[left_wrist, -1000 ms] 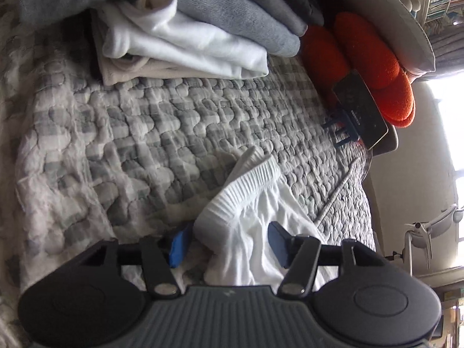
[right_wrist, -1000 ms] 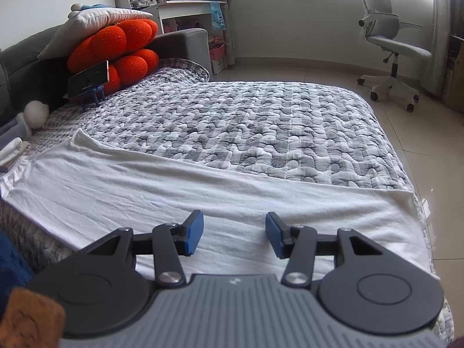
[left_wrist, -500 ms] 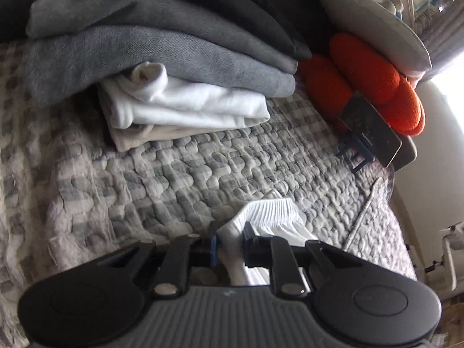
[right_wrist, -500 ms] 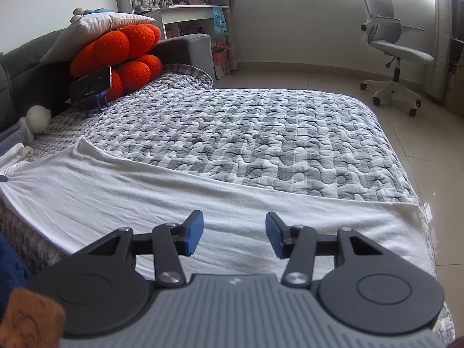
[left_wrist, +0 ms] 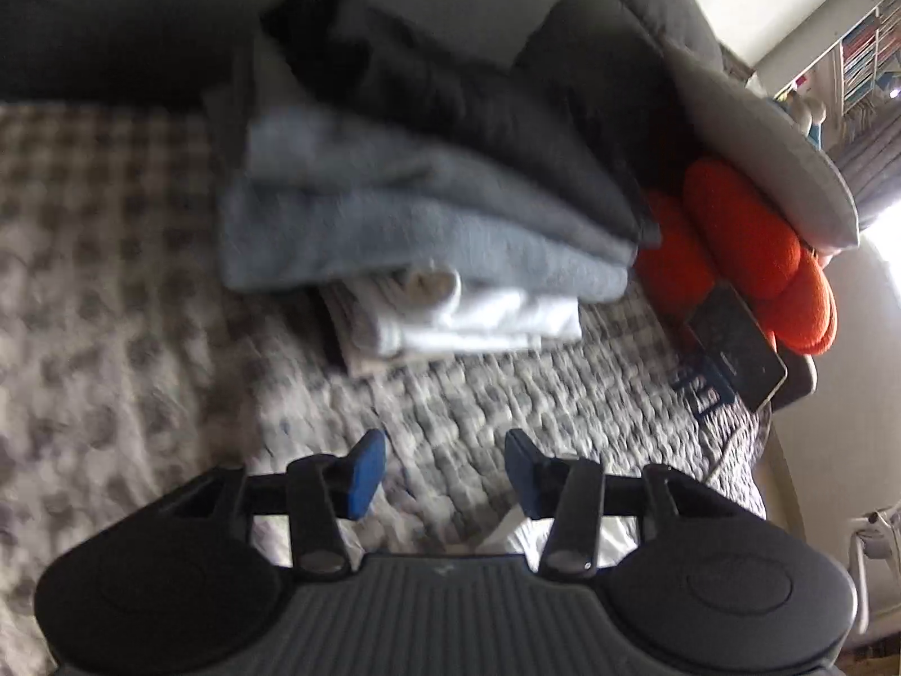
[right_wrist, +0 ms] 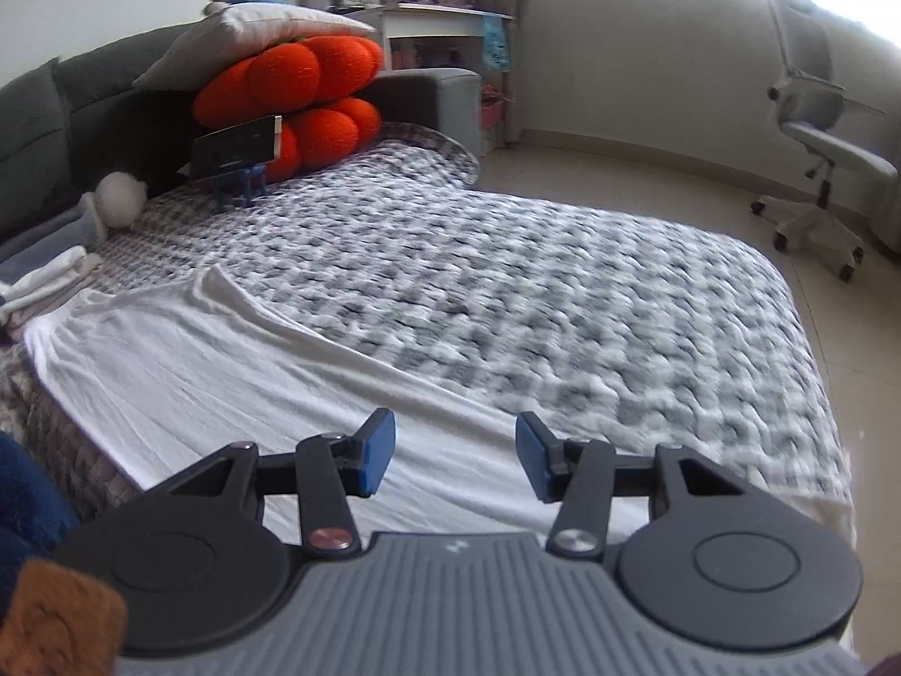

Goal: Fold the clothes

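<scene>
A long white garment (right_wrist: 270,377) lies spread flat along the near edge of the grey quilted bed (right_wrist: 563,293). My right gripper (right_wrist: 455,459) hovers open above its middle, nothing between the blue pads. In the left wrist view, my left gripper (left_wrist: 445,470) is raised over bare quilt (left_wrist: 141,394) with its jaws opening and nothing between them. Only a corner of the white garment (left_wrist: 563,541) shows, below and behind the right pad. Ahead of the left gripper stands a stack of folded clothes (left_wrist: 428,236), white pieces under grey and dark ones.
Orange cushions (right_wrist: 293,96) and a grey pillow (right_wrist: 253,39) rest at the sofa's dark back. A phone on a blue stand (right_wrist: 236,158) faces the bed. An office chair (right_wrist: 822,152) stands on the tiled floor to the right. The folded stack (right_wrist: 45,281) sits at the far left.
My left gripper closed on the white garment's ribbed end, then let go, opened and lifted away toward the stack. The right gripper stayed open and rose a little, rolling slightly.
</scene>
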Motion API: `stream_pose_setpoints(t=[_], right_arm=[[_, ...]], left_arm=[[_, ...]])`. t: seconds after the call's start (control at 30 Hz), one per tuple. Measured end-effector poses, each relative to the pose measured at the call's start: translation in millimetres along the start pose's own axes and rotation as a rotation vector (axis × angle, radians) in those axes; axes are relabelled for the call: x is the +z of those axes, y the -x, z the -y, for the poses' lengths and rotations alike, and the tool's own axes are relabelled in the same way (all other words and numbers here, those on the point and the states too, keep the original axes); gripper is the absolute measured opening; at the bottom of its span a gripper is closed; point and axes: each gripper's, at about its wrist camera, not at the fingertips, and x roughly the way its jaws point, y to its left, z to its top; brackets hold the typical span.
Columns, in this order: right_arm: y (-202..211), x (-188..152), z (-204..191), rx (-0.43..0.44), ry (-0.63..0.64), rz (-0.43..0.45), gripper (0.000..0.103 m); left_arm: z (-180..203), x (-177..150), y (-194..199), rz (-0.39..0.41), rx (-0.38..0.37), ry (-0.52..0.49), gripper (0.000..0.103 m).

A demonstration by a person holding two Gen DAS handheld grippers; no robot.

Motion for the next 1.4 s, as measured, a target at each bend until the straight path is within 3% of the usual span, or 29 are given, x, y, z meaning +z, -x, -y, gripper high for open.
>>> stream_pose_setpoints(t=[0.07, 0.17, 0.33, 0.53, 0.6, 0.77, 0.9, 1.0, 1.07, 1.27, 1.4], right_arm=[[-9.8, 22.0, -19.1, 0.066, 0.08, 0.006, 0.052], [-34.1, 61.7, -55.4, 0.206, 0.172, 0.012, 0.052], [-83.2, 118.1, -136.5, 0.437, 0.264, -0.01, 0.052], [-143.9, 139.0, -234.5, 0.592, 0.414, -0.124, 0.052], [-162.8, 141.1, -265.5, 0.62, 0.474, -0.155, 0.052], [-209.3, 153.8, -321.1, 0.643, 0.539, -0.206, 0.052], [-227.8, 147.0, -356.0, 0.658, 0.59, -0.231, 0.052], [-240.1, 135.9, -376.0, 0.623, 0.639, -0.267, 0.038], [-249.2, 127.7, -380.4, 0.57, 0.659, -0.282, 0.038], [-227.2, 139.4, -378.3, 0.562, 0.628, -0.214, 0.043], [-189.0, 140.7, -386.3, 0.699, 0.686, -0.194, 0.044]], left_arm=[[-2.4, 11.2, 32.2, 0.08, 0.01, -0.013, 0.048], [-2.3, 28.6, 59.1, 0.113, -0.032, -0.051, 0.053], [-2.2, 15.9, 17.0, -0.1, -0.032, -0.048, 0.05], [-8.5, -44.7, -47.9, -0.339, -0.103, 0.046, 0.049], [-10.1, -54.6, -57.4, -0.351, -0.13, 0.054, 0.047], [-17.0, -53.0, -59.6, -0.299, -0.144, 0.03, 0.046], [-25.4, -47.0, -67.6, -0.319, -0.158, 0.051, 0.046], [-25.2, -43.8, -75.2, -0.326, -0.167, 0.058, 0.046], [-25.7, -41.1, -78.4, -0.332, -0.17, 0.068, 0.046], [-40.2, -28.8, -82.1, -0.335, -0.179, 0.153, 0.048], [-49.8, -21.1, -78.3, -0.312, -0.173, 0.191, 0.048]])
